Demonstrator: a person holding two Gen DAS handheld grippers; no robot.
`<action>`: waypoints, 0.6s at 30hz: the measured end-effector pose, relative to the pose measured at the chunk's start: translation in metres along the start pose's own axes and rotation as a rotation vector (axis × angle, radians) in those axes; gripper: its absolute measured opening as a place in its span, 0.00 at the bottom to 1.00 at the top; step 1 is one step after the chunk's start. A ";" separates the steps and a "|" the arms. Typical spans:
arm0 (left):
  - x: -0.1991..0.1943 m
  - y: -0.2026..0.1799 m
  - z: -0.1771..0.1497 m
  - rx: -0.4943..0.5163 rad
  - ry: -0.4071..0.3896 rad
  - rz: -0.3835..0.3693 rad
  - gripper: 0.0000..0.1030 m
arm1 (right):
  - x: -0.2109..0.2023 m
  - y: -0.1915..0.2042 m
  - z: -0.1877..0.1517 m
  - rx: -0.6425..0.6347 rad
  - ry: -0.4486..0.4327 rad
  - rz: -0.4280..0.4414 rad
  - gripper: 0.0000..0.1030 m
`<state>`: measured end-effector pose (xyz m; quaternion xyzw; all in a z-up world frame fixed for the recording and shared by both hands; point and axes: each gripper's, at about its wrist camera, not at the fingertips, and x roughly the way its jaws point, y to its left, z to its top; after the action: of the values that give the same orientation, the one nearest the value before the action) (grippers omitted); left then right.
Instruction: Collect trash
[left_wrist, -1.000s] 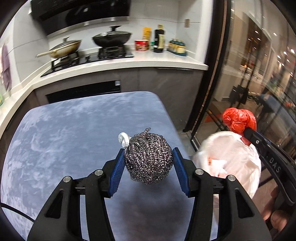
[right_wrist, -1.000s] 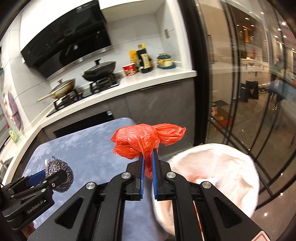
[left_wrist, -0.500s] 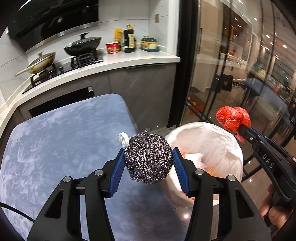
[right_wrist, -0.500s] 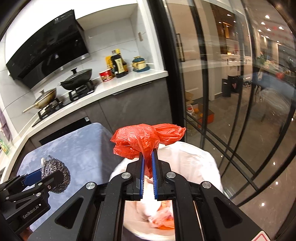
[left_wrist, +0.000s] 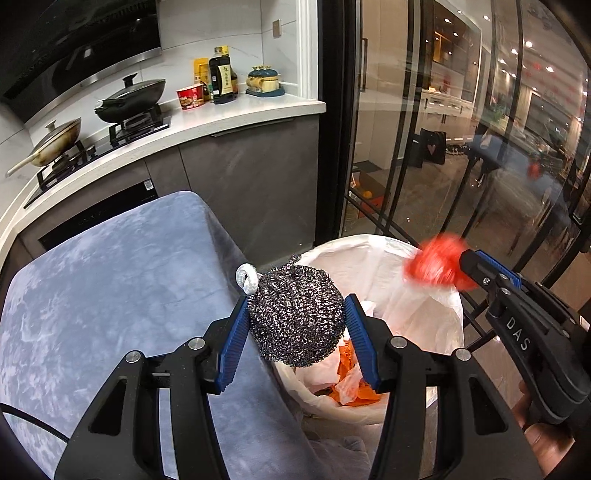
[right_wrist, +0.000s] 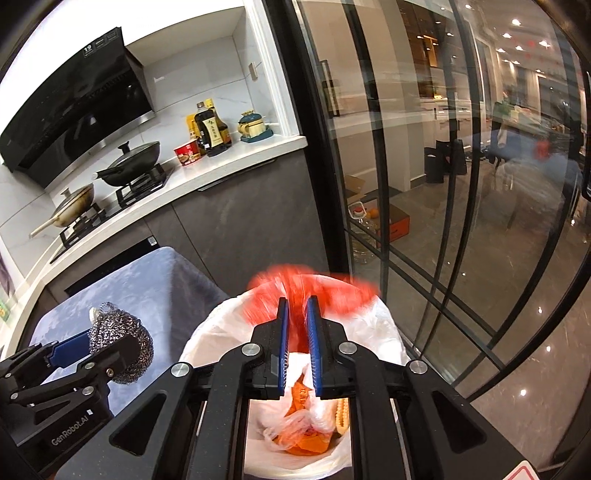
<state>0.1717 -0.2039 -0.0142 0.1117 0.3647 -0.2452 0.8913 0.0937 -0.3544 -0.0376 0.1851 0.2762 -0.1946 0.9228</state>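
Observation:
My left gripper (left_wrist: 295, 317) is shut on a steel wool scourer (left_wrist: 295, 314) and holds it over the near rim of the white-lined trash bin (left_wrist: 373, 245); it also shows in the right wrist view (right_wrist: 122, 345). My right gripper (right_wrist: 296, 306) has its jaws slightly parted over the bin (right_wrist: 388, 332). The red plastic bag (right_wrist: 332, 291) is blurred at its fingertips, slipping out; it also shows in the left wrist view (left_wrist: 434, 264). Orange and clear trash lies in the bin.
A blue-grey covered table (left_wrist: 110, 288) lies left of the bin. Behind it is a counter (left_wrist: 236, 110) with pans, bottles and a cup. Glass doors with black frames (right_wrist: 443, 184) stand right of the bin.
Both grippers moved right, over the bin. My right gripper's jaws have parted and the red bag is blurred, dropping from them. The scourer stays gripped.

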 end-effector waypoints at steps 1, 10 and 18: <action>0.002 -0.002 0.000 0.004 0.004 -0.003 0.49 | 0.001 -0.001 0.000 0.003 0.002 -0.001 0.12; 0.008 -0.018 0.007 0.042 0.001 -0.009 0.49 | 0.000 -0.008 0.001 0.016 -0.007 -0.009 0.21; 0.006 -0.018 0.013 0.035 -0.025 -0.008 0.63 | -0.005 -0.009 0.001 0.022 -0.024 -0.019 0.34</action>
<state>0.1736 -0.2264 -0.0096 0.1228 0.3498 -0.2567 0.8926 0.0862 -0.3611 -0.0359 0.1904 0.2647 -0.2085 0.9221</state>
